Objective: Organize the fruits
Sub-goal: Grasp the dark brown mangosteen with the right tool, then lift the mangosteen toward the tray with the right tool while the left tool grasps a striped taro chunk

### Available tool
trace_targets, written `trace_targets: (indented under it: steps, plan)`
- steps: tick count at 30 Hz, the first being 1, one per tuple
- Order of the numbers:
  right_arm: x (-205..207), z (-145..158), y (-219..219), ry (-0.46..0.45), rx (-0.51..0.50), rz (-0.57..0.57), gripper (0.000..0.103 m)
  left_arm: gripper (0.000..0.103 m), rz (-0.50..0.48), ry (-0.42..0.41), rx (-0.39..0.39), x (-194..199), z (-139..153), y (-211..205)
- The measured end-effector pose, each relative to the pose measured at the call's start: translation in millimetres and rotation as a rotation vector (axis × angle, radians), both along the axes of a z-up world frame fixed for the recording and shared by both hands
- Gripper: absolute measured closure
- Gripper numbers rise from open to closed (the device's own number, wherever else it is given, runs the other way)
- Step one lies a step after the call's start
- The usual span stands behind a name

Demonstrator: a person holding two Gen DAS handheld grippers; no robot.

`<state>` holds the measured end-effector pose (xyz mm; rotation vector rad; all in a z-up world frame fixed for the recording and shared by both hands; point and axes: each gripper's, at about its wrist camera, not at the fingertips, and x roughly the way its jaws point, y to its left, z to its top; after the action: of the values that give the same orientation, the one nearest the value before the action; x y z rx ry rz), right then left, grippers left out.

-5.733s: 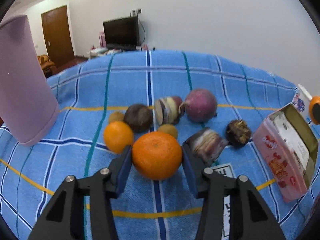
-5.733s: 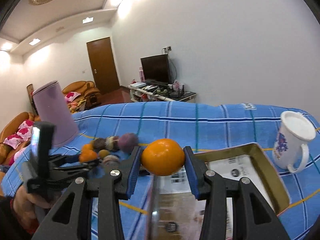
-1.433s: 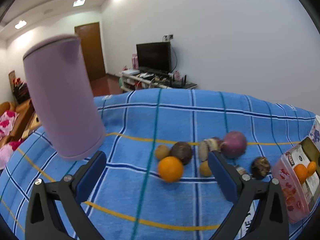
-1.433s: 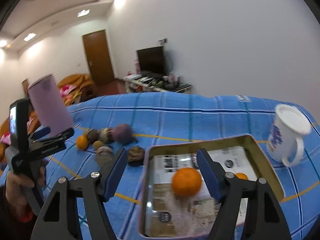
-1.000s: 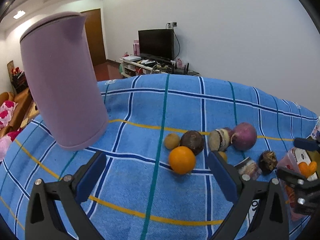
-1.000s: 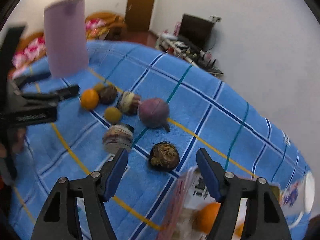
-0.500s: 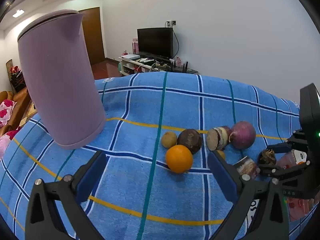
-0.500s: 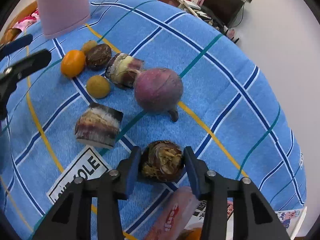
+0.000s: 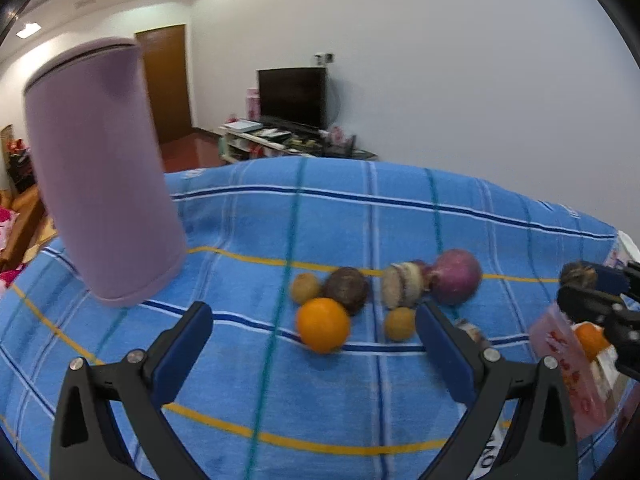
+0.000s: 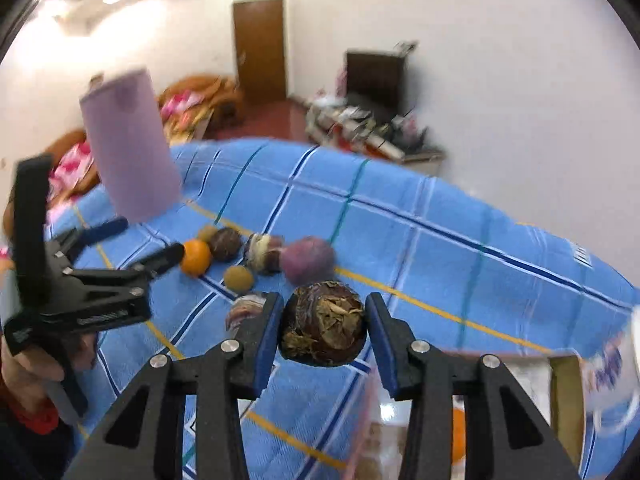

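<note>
our right gripper (image 10: 323, 330) is clamped on the dark, flaky-skinned fruit (image 10: 323, 326), its blue pads pressing the 2 flanks; the jaws have just closed onto it. the fruit hangs clear of the blue checked cloth (image 10: 420, 248), with the pink box (image 10: 374, 432) at about 5 o'clock of it. we judge it light and firm, but the papery husk looks brittle, so a grip across the widest middle suits. our left gripper (image 9: 314, 342) stands wide and empty, the orange (image 9: 323, 325) lying between its fingers at about 12 o'clock, untouched.
</note>
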<state>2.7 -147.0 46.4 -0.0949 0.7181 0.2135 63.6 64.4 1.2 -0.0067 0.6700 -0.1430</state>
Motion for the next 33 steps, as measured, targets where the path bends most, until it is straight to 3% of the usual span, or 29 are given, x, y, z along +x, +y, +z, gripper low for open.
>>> trace_targets:
  steps: [3, 7, 10, 14, 20, 24, 30, 33]
  plan:
    - [-24.8, -0.5, -9.9, -0.066, 0.003, -0.082, 0.059, 0.000, -0.065, 0.037, -0.041, 0.3, -6.8, -13.4]
    - [-37.3, -2.4, -36.9, -0.106, -0.026, -0.142, 0.059, 0.002, -0.081, 0.082, -0.067, 1.8, -14.7, -31.5]
    - [-40.8, -5.5, -55.6, -0.127, 0.011, -0.189, 0.059, 0.005, -0.094, 0.131, -0.112, 4.4, -18.1, -48.2]
    - [-50.6, -3.7, -77.0, -0.200, 0.028, -0.233, 0.059, 0.013, -0.067, 0.161, -0.023, 6.0, -27.0, -76.8]
    - [-62.6, -0.1, -108.7, -0.247, 0.049, -0.290, 0.059, 0.028, -0.023, 0.239, -0.014, 16.8, -41.9, -95.9]
    - [-68.1, 4.2, -122.8, -0.264, 0.083, -0.309, 0.059, 0.046, -0.023, 0.233, -0.001, 19.0, -43.4, -104.9]
    - [-73.8, 6.0, -136.6, -0.273, 0.132, -0.337, 0.059, 0.047, -0.028, 0.225, -0.085, 18.7, -41.6, -92.2]
    - [-73.3, 1.7, -145.8, -0.255, 0.178, -0.351, 0.059, 0.047, -0.046, 0.175, -0.110, 11.4, -34.4, -87.4]
